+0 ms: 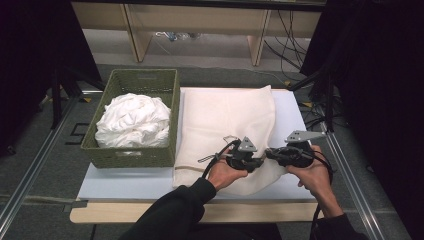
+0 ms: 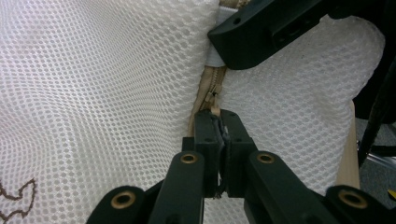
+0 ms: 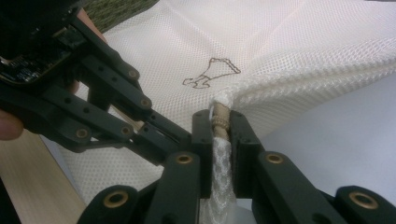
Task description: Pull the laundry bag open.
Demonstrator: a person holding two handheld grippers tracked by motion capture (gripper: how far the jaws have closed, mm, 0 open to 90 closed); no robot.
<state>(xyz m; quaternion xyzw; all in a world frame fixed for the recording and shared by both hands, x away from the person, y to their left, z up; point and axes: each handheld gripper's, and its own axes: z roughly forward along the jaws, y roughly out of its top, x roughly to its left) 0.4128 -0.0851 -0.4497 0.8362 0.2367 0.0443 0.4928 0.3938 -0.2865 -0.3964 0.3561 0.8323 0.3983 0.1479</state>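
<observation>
In the high view, a cream mesh bag lies spread on a white board on the table, right of a green woven basket that holds crumpled white cloth. The person's left gripper and right gripper meet tip to tip at the bag's near right part, each held in a hand coming from the near edge.

In the left gripper view, the left gripper is clenched on the beige zipper that runs between two panels of white mesh; the pads pinch the zipper's end. One jaw of the other gripper crosses just above, far along the same zipper.

In the right gripper view, the right gripper is clamped on a gathered fold of mesh with a beige zipper end between its pads. The left gripper reaches in from the left, its tip just beside this grip. A small brown outline print sits on the mesh farther off.
</observation>
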